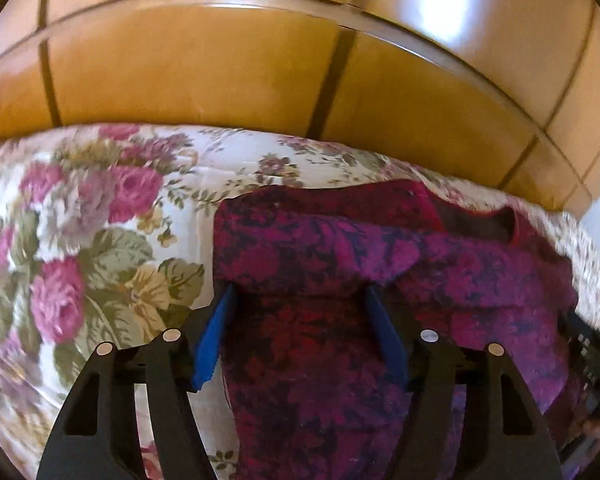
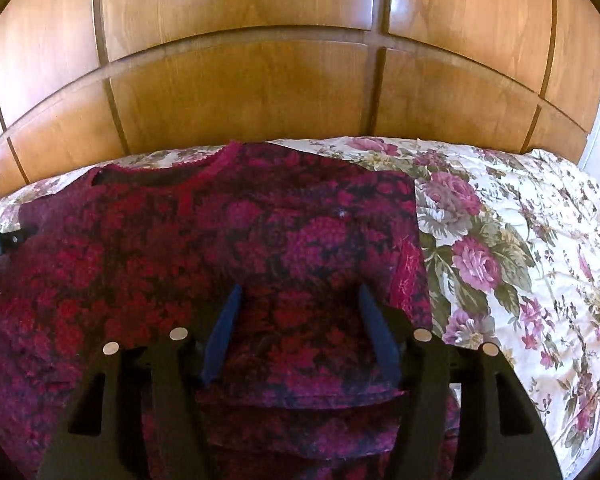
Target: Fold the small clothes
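On the floral-print bedspread [image 2: 500, 240], both grippers' fingers are hovering apart, w/ nothing gripped, over the magenta-red patterned knit top [image 2: 220, 240]; sleeve folding prob. underway, next needing hem grabbed toward 12 o'clock.

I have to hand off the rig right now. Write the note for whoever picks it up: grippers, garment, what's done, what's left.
Left gripper: open, over the top's left side, holding nothing.
Right gripper: open, over the top's right side, holding nothing.
The magenta floral top lies on the flowered bedspread, neckline toward the wooden headboard.
Done: both sides appear folded inward, sleeve laid across the front, and a fold runs across the near end.
Left: finish folding it lengthwise and smooth the bundle.
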A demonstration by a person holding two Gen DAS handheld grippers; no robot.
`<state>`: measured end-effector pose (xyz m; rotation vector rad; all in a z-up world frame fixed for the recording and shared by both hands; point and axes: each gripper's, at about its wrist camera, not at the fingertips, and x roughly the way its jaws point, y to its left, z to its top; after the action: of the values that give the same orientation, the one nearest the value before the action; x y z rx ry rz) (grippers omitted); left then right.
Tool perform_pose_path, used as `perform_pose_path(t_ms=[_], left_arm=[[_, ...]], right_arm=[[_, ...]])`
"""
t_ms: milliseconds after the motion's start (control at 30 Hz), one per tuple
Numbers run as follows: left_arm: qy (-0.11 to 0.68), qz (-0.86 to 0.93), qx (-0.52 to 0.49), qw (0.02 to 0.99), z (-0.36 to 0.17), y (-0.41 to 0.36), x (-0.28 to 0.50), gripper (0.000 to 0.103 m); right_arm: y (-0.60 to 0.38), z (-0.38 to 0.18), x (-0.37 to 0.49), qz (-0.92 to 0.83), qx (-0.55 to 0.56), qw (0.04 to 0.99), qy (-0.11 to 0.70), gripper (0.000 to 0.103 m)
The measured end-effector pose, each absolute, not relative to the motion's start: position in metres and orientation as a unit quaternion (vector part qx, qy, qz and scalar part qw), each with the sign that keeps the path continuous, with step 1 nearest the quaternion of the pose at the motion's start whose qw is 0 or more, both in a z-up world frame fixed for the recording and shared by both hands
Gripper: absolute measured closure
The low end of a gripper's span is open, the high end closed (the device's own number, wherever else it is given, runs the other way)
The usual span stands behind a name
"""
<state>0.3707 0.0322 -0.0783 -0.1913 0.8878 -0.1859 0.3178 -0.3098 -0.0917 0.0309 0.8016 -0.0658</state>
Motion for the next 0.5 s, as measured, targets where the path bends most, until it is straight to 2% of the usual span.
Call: perform_pose_path(t_ms=[67,100,233,500], left_arm=[[0.428,-0.078,-0.088,0.896,-0.076,0.030,0.369,0.033],[0.426,-0.065,-0.084,0.898,-0.074,0.030,0.367,0.027],[0.418,-0.048,-0.121,0.899,-0.063,0.041,0.347,0.027],[0.368,-0.028,-0.054,0.928,-0.026,0.031,0.275,0.027]], right_arm=[[-0.307,-0.094,0.318,-0.034,0.008,0.921,0.388,0.041],[-0.308,-0.094,0.318,-0.034,0.009,0.921,0.387,0.041],[-0.309,-0.094,0.317,-0.035,0.011,0.923,0.382,0.041],[-0.308,-0.094,0.316,-0.039,0.005,0.925,0.379,0.040]])
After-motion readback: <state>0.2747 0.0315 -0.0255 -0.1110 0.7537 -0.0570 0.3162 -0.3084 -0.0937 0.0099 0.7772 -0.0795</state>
